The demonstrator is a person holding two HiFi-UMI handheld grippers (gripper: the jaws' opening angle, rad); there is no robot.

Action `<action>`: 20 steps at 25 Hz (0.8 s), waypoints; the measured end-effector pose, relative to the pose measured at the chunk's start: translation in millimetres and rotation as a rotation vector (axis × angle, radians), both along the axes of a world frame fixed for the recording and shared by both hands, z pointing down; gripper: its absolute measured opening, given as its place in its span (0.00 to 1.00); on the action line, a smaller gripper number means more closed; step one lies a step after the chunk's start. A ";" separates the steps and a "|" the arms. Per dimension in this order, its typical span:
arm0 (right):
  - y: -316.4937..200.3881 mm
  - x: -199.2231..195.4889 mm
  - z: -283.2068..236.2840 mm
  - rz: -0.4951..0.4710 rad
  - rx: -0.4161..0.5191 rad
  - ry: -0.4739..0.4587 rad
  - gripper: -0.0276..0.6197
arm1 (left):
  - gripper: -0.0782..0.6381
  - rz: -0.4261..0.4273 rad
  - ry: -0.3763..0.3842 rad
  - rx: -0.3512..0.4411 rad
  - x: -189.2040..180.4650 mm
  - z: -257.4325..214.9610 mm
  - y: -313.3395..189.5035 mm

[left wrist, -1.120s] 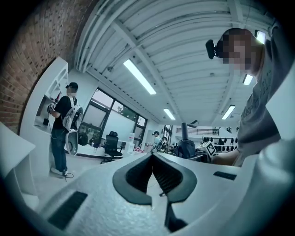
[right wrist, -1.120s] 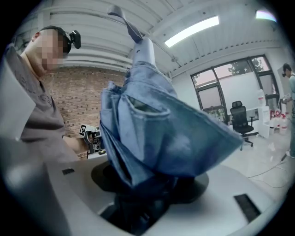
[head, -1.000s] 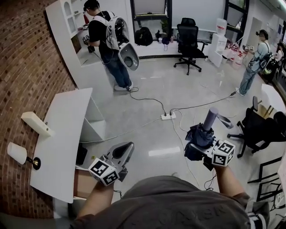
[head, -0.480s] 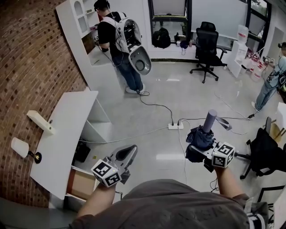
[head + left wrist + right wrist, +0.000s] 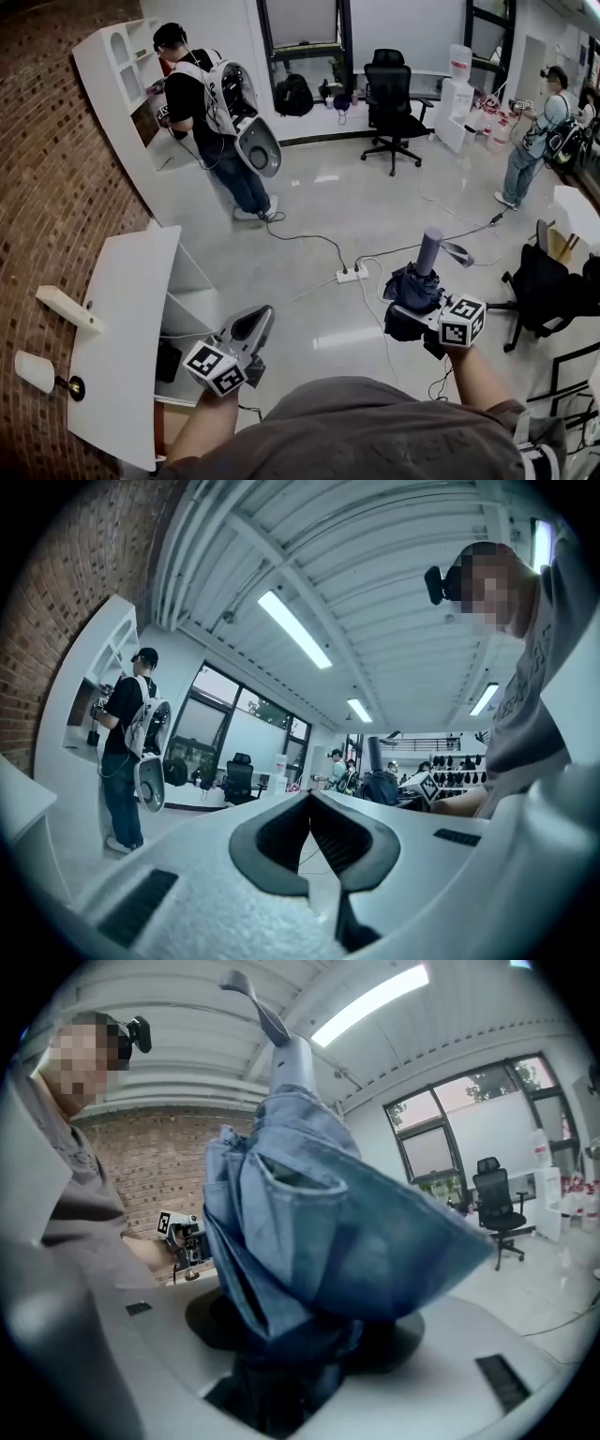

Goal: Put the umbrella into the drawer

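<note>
the umbrella [image 5: 412,286] is seen to be of soft blue cloth, matt and creased into folds, while its handle [image 5: 429,251] is shown as smooth lilac plastic. the shell of the left gripper [image 5: 309,799] is moulded in pale grey plastic with a fine grainy finish, and its pads [image 5: 338,836] are made out as dark and ribbed, dull rather than shiny. the floor [image 5: 375,187] is polished to a gloss in which the lights are mirrored, the brick wall [image 5: 47,169] is left rough, and the cabinet top [image 5: 122,319] is finished smooth, white and matt.
</note>
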State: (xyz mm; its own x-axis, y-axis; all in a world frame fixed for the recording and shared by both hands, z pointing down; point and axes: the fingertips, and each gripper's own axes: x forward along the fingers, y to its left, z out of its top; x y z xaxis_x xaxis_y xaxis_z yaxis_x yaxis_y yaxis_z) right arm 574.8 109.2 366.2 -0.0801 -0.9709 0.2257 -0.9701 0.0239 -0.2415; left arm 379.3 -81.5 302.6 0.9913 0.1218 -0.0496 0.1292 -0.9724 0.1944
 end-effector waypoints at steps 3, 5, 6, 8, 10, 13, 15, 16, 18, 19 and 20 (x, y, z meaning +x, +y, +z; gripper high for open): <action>-3.2 -0.2 -3.2 0.027 0.003 0.006 0.41 | 0.11 0.007 0.011 -0.006 -2.1 1.6 -10.1; -6.1 1.2 -5.8 0.022 -0.006 0.019 0.41 | 0.11 0.003 0.015 -0.014 -1.6 3.4 -12.1; -8.6 2.2 -6.8 0.014 -0.013 0.030 0.41 | 0.11 -0.001 0.016 -0.017 -1.5 4.1 -13.0; -17.0 4.1 -9.1 -0.009 -0.030 0.058 0.41 | 0.11 -0.018 0.021 -0.020 -3.2 4.3 -16.4; -32.1 4.5 -13.5 -0.048 -0.045 0.091 0.41 | 0.11 -0.049 0.028 -0.022 -8.3 4.4 -22.6; -68.6 0.9 -22.7 -0.138 -0.063 0.134 0.41 | 0.11 -0.119 0.041 -0.032 -23.1 5.7 -37.7; -94.9 -3.3 -27.3 -0.207 -0.074 0.162 0.41 | 0.11 -0.175 0.045 -0.039 -35.5 7.8 -46.0; -106.3 -5.6 -28.7 -0.244 -0.079 0.177 0.41 | 0.11 -0.205 0.044 -0.038 -41.8 9.6 -47.4; -129.3 -13.9 -31.0 -0.325 -0.086 0.207 0.41 | 0.11 -0.272 0.041 -0.030 -57.8 14.4 -49.0; -144.8 -22.2 -32.0 -0.370 -0.090 0.221 0.41 | 0.11 -0.310 0.041 -0.028 -69.9 16.7 -52.6; -164.4 -34.3 -32.7 -0.420 -0.096 0.234 0.41 | 0.11 -0.354 0.043 -0.032 -85.7 18.4 -59.1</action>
